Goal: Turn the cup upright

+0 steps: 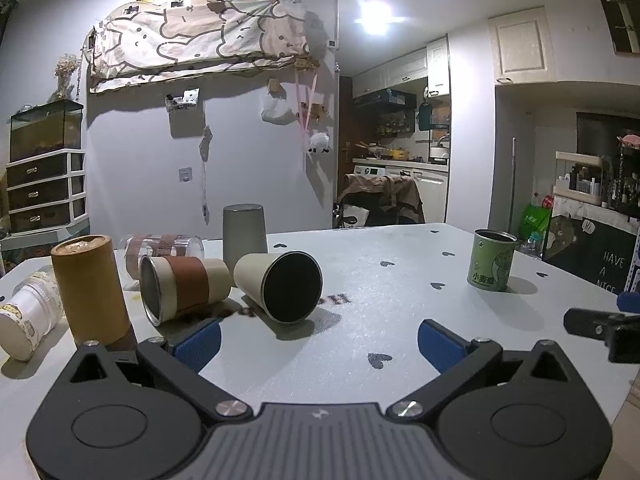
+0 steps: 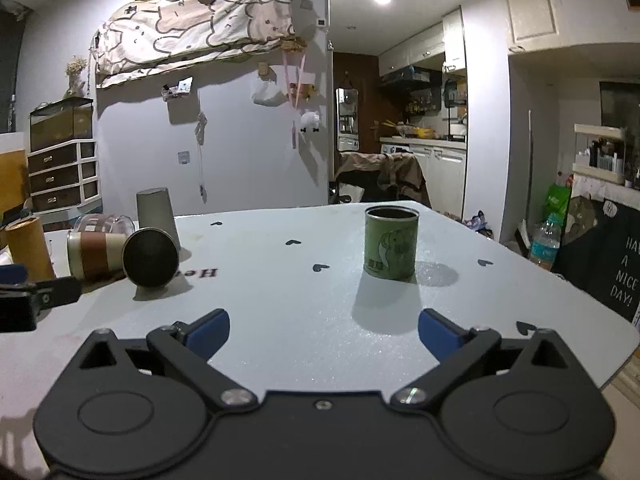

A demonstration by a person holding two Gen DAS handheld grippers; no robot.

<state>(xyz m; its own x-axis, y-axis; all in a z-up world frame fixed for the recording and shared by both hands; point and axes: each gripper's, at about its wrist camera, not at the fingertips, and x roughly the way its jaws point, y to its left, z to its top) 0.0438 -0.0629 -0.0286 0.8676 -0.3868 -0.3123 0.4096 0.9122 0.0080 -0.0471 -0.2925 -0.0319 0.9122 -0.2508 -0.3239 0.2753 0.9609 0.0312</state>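
Note:
A cream cup (image 1: pixel 280 286) lies on its side on the white table (image 1: pixel 400 320), its dark opening facing me; it also shows in the right wrist view (image 2: pixel 150 258). Behind it lie a cream cup with a brown band (image 1: pixel 182 286), a clear glass (image 1: pixel 160 250) and a clear plastic cup (image 1: pixel 28 314). A grey cup (image 1: pixel 244 234) stands upside down. A green can (image 2: pixel 391 242) stands upright. My left gripper (image 1: pixel 318 340) is open and empty, just in front of the cream cup. My right gripper (image 2: pixel 324 330) is open and empty, in front of the green can.
A tall tan cylinder (image 1: pixel 90 288) stands at the left of the group. The right gripper's tip (image 1: pixel 600 326) shows at the right edge of the left wrist view. A chair with clothes (image 1: pixel 382 198) stands beyond the table's far edge.

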